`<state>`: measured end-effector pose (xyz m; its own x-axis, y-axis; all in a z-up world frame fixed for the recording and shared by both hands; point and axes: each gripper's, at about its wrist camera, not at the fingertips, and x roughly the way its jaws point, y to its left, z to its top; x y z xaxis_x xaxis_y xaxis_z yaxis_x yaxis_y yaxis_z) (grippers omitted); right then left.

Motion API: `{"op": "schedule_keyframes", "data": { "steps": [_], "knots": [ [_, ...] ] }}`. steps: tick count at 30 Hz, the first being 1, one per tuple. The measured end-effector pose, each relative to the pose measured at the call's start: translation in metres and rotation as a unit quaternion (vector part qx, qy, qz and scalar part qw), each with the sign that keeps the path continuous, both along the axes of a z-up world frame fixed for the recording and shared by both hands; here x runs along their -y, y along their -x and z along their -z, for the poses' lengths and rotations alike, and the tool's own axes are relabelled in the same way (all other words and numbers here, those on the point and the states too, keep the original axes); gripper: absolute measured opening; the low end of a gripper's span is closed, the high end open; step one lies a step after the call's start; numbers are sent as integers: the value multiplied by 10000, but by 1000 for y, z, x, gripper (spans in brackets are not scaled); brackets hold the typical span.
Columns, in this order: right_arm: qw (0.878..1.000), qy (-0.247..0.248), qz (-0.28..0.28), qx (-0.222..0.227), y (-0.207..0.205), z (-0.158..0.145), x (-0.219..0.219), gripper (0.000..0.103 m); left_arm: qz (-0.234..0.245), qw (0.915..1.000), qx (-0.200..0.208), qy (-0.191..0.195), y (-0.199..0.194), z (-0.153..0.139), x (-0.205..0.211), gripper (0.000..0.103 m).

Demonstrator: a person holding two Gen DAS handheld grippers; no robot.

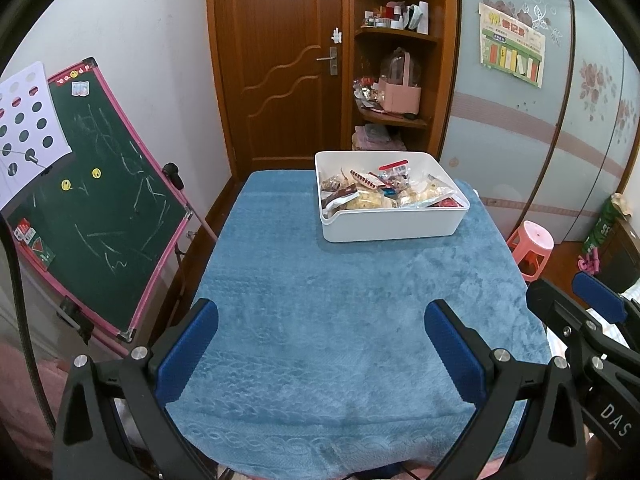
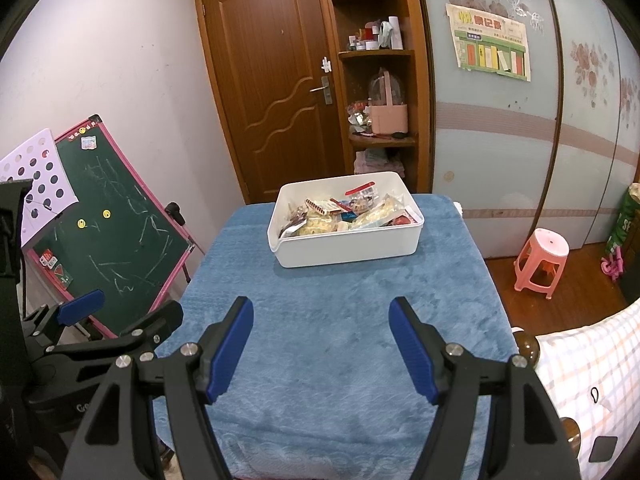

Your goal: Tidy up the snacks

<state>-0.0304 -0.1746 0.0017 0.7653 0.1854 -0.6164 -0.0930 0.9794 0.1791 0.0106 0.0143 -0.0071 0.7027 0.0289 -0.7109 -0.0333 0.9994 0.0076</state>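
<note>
Left wrist view: snacks (image 1: 384, 192) all piled in white bin (image 1: 394, 228) at far end of blue-covered tabletop (image 1: 320, 300); none lie outside bin. Fits finished tidy or pre-unload; can't tell. Left gripper (image 1: 320, 356) and right gripper (image 2: 322, 350) near of bin, jaws spread, empty. Only right wrist view shows checked bedding (image 2: 592, 360).

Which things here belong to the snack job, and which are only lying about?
For the job: white bin; snack packets inside it.

Lying about: chalkboard; pink stool; pink basket on the shelf; wall poster.
</note>
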Motion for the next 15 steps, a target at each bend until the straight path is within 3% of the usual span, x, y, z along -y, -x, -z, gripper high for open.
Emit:
{"op": "schedule_keyframes", "data": {
  "steps": [15],
  "knots": [
    [10000, -8, -13, -16, -1, 1, 1, 71, -25, 10000, -30, -9, 6, 3, -2, 103]
  ]
}}
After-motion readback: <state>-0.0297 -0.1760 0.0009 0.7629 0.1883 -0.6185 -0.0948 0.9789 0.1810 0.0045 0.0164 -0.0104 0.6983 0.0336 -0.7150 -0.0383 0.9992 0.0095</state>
